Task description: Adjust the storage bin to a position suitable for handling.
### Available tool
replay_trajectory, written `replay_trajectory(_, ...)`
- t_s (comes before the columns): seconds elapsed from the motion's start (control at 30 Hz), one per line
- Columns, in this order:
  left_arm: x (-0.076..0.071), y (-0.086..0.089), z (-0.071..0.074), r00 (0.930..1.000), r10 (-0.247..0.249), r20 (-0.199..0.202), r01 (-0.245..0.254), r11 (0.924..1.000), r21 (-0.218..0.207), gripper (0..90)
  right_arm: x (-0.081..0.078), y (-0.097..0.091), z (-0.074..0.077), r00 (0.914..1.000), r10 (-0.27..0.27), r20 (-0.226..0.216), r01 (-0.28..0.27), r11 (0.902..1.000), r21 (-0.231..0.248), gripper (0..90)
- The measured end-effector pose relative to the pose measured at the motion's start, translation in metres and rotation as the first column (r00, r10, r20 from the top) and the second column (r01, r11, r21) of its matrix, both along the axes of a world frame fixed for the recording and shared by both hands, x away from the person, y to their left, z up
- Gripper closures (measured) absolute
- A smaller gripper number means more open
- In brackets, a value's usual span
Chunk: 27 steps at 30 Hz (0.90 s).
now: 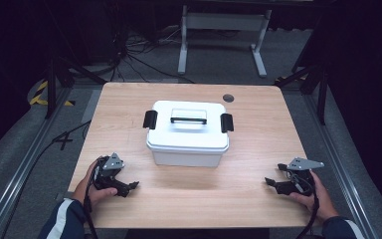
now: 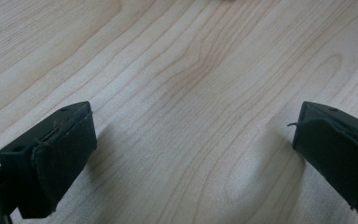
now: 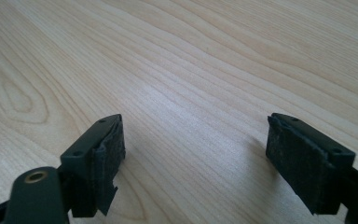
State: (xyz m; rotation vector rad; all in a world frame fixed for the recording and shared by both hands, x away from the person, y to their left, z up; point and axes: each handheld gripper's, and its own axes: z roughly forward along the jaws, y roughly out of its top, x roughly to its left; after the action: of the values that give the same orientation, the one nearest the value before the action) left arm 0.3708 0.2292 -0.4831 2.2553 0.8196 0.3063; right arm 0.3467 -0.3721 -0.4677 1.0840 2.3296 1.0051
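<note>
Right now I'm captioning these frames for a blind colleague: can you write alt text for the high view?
A white lidded storage box with black side latches and a top handle sits mid-table on a light wooden table. Nearer the camera, a person's hands rest on the table, the left gripper and right gripper pointing inward, apart from the box.

Two black claws, handheld: left claw (image 1: pixel 128 187) at 7 o'clock, right claw (image 1: pixel 273 183) at 5 o'clock. Grey three-cornered plate on top of each, black cable trailing back. Dark pads (image 2: pixel 64 158) frayed at the edges, small screw holes along the black jaws. Dark blue sleeves (image 1: pixel 65 219), white stripe on the left.
</note>
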Motion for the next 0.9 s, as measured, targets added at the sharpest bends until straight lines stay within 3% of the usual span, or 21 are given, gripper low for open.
replay_trajectory(0.07,0.0001,0.0000,0.0000,1.0000,0.000,0.000,0.000,1.0000,0.000,0.0,0.0002,0.0000,-0.0001,1.0000,-0.007,-0.002,0.007,1.0000,-0.002,17.1)
replay_trajectory(0.1,0.0001,0.0000,0.0000,1.0000,0.000,0.000,0.000,1.0000,0.000,0.0,0.0005,0.0009,-0.0006,0.9992,-0.039,-0.010,0.039,0.9992,-0.003,12.4)
replay_trajectory(0.33,0.0000,0.0001,0.0002,1.0000,-0.001,-0.001,0.001,1.0000,0.002,0.0,0.0005,0.0008,-0.0007,0.9989,-0.046,-0.012,0.046,0.9989,-0.004,12.4)
replay_trajectory(0.57,-0.0008,0.0006,0.0001,1.0000,0.004,-0.003,-0.004,1.0000,0.001,0.2,0.0019,0.0000,-0.0006,0.9995,-0.030,-0.012,0.030,0.9995,-0.005,12.4)
replay_trajectory(0.9,-0.0013,0.0020,0.0003,1.0000,0.008,0.002,-0.008,0.9999,0.006,0.1,0.0012,-0.0049,0.0048,0.9975,0.039,-0.060,-0.042,0.9982,-0.044,13.6)
